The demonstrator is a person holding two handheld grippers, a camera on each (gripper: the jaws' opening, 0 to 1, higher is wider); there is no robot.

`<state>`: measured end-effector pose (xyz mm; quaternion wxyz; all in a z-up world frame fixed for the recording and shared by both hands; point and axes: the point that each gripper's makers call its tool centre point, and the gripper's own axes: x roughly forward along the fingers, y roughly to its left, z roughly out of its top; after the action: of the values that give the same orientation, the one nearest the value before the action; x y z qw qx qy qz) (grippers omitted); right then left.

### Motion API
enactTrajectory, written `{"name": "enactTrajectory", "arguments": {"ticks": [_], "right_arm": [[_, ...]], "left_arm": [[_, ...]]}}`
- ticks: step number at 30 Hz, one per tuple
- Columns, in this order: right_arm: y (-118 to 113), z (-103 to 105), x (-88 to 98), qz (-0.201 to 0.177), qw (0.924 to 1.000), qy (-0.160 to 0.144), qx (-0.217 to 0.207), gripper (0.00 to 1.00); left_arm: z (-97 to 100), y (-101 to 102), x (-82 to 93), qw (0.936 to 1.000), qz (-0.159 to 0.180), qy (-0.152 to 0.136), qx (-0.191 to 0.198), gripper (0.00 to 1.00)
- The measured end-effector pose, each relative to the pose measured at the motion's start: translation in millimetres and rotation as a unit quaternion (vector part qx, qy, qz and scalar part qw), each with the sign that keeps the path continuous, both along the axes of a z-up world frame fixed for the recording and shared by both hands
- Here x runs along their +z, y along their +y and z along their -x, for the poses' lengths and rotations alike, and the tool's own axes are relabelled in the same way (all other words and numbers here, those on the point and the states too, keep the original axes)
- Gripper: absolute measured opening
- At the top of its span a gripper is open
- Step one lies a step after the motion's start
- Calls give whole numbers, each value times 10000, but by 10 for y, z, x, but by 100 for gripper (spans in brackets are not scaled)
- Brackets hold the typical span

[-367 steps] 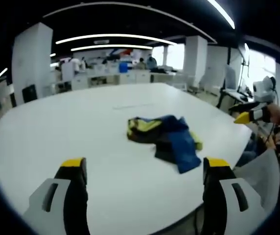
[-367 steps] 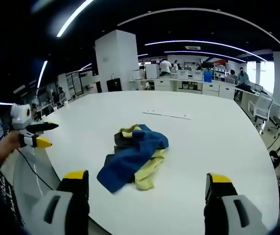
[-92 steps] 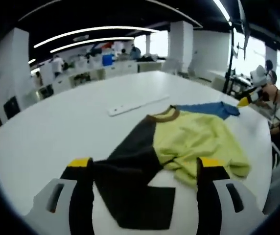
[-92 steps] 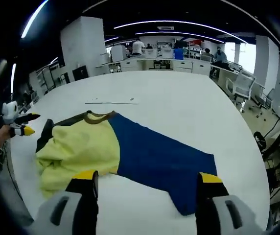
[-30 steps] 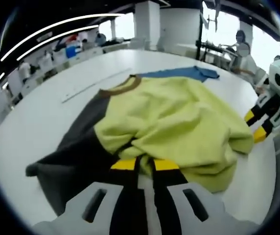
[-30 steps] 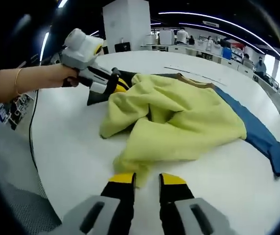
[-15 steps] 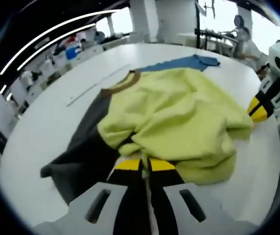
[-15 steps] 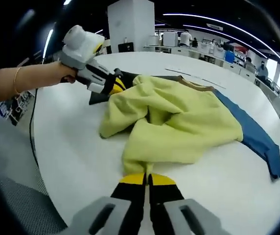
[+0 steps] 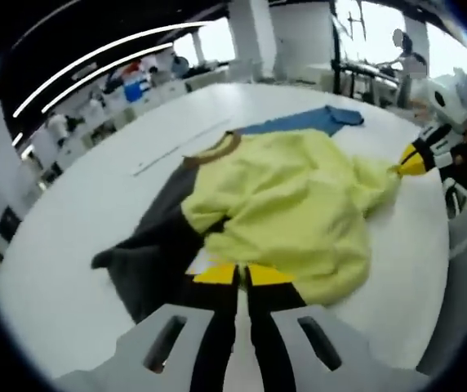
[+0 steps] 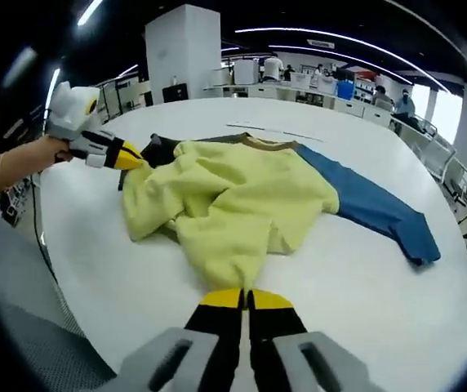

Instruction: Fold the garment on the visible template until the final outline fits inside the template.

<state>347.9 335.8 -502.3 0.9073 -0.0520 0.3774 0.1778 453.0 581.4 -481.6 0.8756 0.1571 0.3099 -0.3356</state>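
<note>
The garment [image 9: 291, 196] lies on the white table [image 9: 78, 212], with a yellow-green body, a dark grey sleeve [image 9: 148, 245] and a blue sleeve [image 9: 299, 122]. My left gripper [image 9: 242, 273] is shut on the near yellow hem. In the right gripper view the same garment [image 10: 233, 196] spreads out, blue sleeve [image 10: 372, 208] to the right. My right gripper [image 10: 246, 298] is shut on the yellow hem there. The right gripper [image 9: 411, 161] also shows at the right of the left gripper view, pinching a hem corner. A hand holds the left gripper [image 10: 123, 155] at the garment's left edge.
A thin pale strip [image 9: 180, 147] lies on the table beyond the collar, also seen as the strip [image 10: 266, 131] in the right gripper view. The table's rounded edge [image 10: 70, 286] runs close to me. Desks, pillars and people stand far behind.
Both grippers have closed on the yellow hem and drawn apart and toward the table edge. The bunched hem has stretched wider and the yellow body lies flatter.
</note>
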Motion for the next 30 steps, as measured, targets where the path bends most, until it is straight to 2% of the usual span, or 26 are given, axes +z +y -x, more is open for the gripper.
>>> {"name": "enactTrajectory", "arguments": {"ticks": [5, 11, 18, 24, 26, 30], "right_arm": [[-123, 48, 56, 54, 10000, -22, -77, 0], [-331, 143, 135, -19, 9992, -28, -391, 0], [-600, 308, 157, -13, 9974, 58, -713, 0], [-665, 429, 147, -39, 9967, 137, -793, 0], [-675, 461, 126, -61, 9964, 191, -820, 0], [-694, 530, 116, -65, 9960, 244, -852, 0]], "left_arm": [[115, 32, 107, 9991, 336, 147, 214, 0], [295, 41, 197, 9994, 314, 8, 156, 0], [548, 63, 213, 9992, 252, 231, 210, 0], [670, 102, 226, 9984, 259, 392, 320, 0], [746, 151, 208, 9968, 175, 584, 521, 0], [872, 121, 221, 9965, 260, 592, 529, 0]]}}
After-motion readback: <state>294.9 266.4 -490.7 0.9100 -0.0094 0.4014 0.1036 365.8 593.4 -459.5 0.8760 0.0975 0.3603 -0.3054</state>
